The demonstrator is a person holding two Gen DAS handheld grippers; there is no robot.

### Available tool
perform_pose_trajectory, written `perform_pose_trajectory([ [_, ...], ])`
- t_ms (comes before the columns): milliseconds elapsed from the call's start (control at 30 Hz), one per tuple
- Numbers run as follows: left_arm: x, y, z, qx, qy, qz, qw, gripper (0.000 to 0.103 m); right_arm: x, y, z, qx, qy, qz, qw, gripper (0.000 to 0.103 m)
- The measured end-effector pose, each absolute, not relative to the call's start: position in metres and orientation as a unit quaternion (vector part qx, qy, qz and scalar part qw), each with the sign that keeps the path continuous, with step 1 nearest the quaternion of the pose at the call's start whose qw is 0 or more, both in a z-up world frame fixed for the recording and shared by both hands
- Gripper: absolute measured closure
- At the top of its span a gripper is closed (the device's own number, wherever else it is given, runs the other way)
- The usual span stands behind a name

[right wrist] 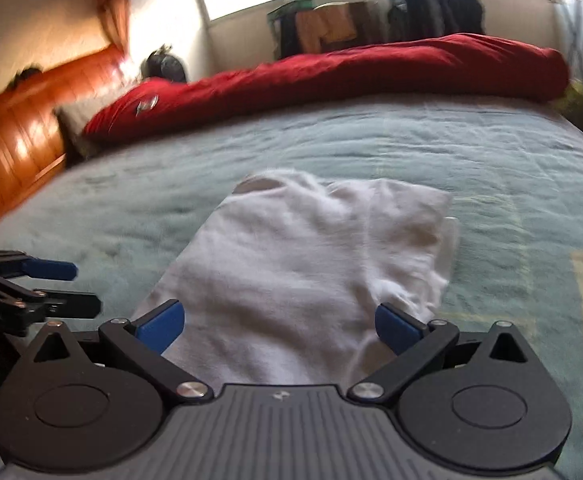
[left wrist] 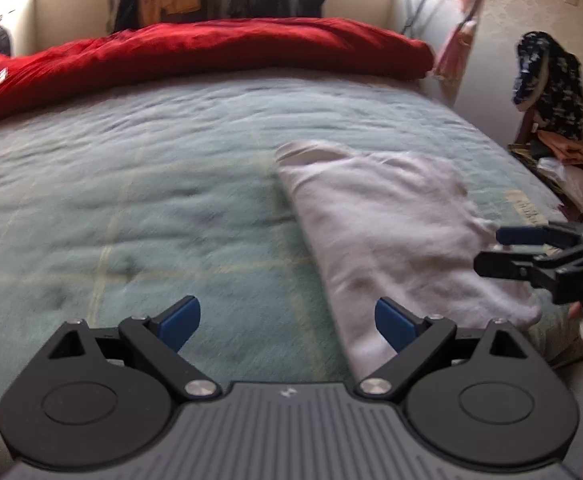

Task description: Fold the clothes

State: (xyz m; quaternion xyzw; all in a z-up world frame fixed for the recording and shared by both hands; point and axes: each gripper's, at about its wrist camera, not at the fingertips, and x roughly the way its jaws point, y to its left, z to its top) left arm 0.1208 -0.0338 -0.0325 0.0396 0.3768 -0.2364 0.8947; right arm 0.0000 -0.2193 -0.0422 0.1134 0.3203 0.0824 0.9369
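Note:
A white garment (left wrist: 387,232) lies folded lengthwise on the pale green bedspread (left wrist: 131,184), its neck end pointing away from me. My left gripper (left wrist: 287,322) is open just left of the garment's near end, holding nothing; its right finger overlaps the cloth's edge. In the right wrist view the same white garment (right wrist: 291,264) fills the middle, and my right gripper (right wrist: 277,326) hovers open over its near end, nothing pinched. Each gripper shows in the other's view: the right gripper (left wrist: 495,250) at the far right edge, the left gripper (right wrist: 79,286) at the far left.
A red duvet (left wrist: 195,56) is bunched along the bed's far side. A wooden headboard (right wrist: 15,140) runs along the left. Clothes (left wrist: 547,84) hang and pile up beside the bed on the right. Garments (right wrist: 431,4) hang under the windows.

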Motion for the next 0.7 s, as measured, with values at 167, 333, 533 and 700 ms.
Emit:
perform_pose_trajectory([
  [167, 0.149, -0.076, -0.023, 0.041, 0.344, -0.318, 0.882, 0.009, -0.022, -0.226, -0.043, 0.136, 0.312, 0.06, 0.938, 0.0],
  [333, 0.184, -0.129, -0.033, 0.053, 0.325, -0.387, 0.861, 0.009, -0.034, -0.229, -0.048, 0.133, 0.317, 0.053, 0.937, 0.0],
  [533, 0.221, -0.151, -0.068, 0.027, 0.379, -0.368, 0.849, 0.009, -0.036, -0.236, -0.057, 0.143, 0.319, 0.056, 0.935, 0.0],
  [700, 0.219, -0.156, -0.047, 0.047, 0.348, -0.376, 0.857, 0.009, -0.035, -0.242, -0.058, 0.154, 0.314, 0.063, 0.935, 0.0],
])
